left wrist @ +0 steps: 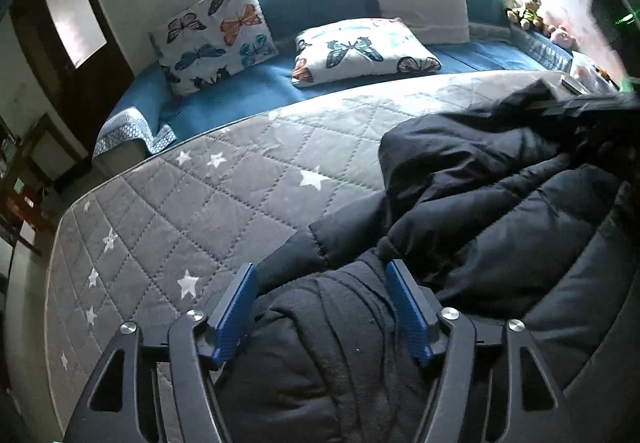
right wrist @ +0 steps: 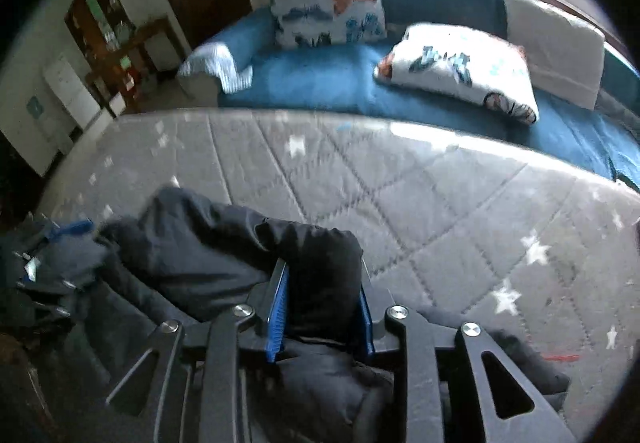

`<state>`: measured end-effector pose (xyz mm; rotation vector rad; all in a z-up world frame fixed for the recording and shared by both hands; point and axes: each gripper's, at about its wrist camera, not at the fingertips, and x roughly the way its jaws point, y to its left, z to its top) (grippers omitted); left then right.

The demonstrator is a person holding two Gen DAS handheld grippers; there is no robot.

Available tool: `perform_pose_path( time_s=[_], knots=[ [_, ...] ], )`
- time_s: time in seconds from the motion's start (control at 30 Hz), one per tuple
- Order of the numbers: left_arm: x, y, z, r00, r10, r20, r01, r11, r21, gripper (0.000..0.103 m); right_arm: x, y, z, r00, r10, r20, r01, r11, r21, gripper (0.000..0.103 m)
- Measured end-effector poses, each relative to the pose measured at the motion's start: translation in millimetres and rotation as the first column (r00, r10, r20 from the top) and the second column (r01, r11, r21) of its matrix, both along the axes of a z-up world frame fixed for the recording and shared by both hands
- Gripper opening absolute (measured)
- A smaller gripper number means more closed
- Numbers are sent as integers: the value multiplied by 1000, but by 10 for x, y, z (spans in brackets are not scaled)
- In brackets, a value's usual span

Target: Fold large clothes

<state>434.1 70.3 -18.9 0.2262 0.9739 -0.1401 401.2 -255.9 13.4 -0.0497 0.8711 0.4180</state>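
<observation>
A black puffer jacket (left wrist: 500,195) lies bunched on the grey quilted mattress with white stars (left wrist: 200,203). My left gripper (left wrist: 322,275) is open, its blue pads on either side of the jacket's ribbed cuff (left wrist: 328,327), not pressing it. In the right wrist view my right gripper (right wrist: 322,275) is shut on a thick fold of the jacket (right wrist: 320,275), held above the mattress (right wrist: 440,211). The rest of the jacket (right wrist: 192,243) trails to the left, blurred. The right gripper shows dimly at the right edge of the left wrist view.
A blue daybed (left wrist: 248,87) runs along the far side under a window, with butterfly cushions (left wrist: 216,39), a plain white cushion (left wrist: 420,7) and soft toys (left wrist: 524,13). A dark door (left wrist: 72,27) and shelves (right wrist: 108,27) stand at the left.
</observation>
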Motion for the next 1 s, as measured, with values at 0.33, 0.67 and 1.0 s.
perform_pose_path(
  time_s=[0.33,0.67,1.0],
  knots=[
    [-17,40,13,999,52,17,-52,998,23,87,-924,-577,581,999,-21,34,21,1000,-19,34],
    [9,54,-12,996,87,19,-87,995,39,95,-695,-864,-121,990,-102,-101,105,994,26,29],
    [19,105,-25,995,99,10,-99,995,10,97,-719,-241,426,1000,-8,-21,8,1000,7,29]
  ],
)
